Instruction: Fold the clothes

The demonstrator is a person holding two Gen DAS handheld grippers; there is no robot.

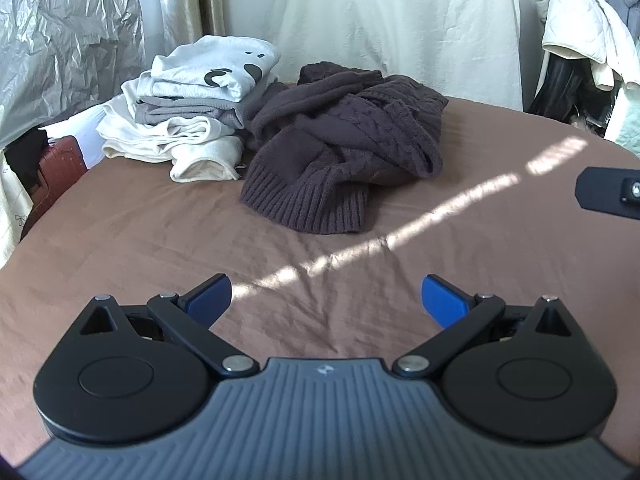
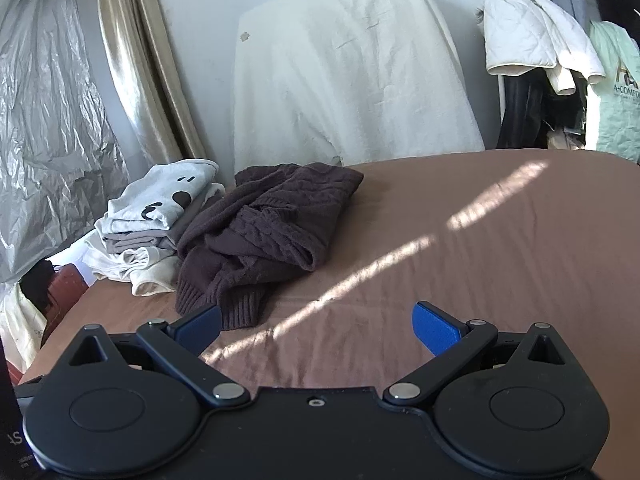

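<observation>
My left gripper and right gripper both hang over the near part of the brown bed, fingers spread wide, holding nothing. The dark knit sweater lies crumpled toward the bed's far left corner, touching a stack of folded clothes at the far left edge. I judge the next step is reaching in and pinching 2 well-separated points, ideally the ribbed hem, then dragging it flat onto bare sheet. No containers in sight.
</observation>
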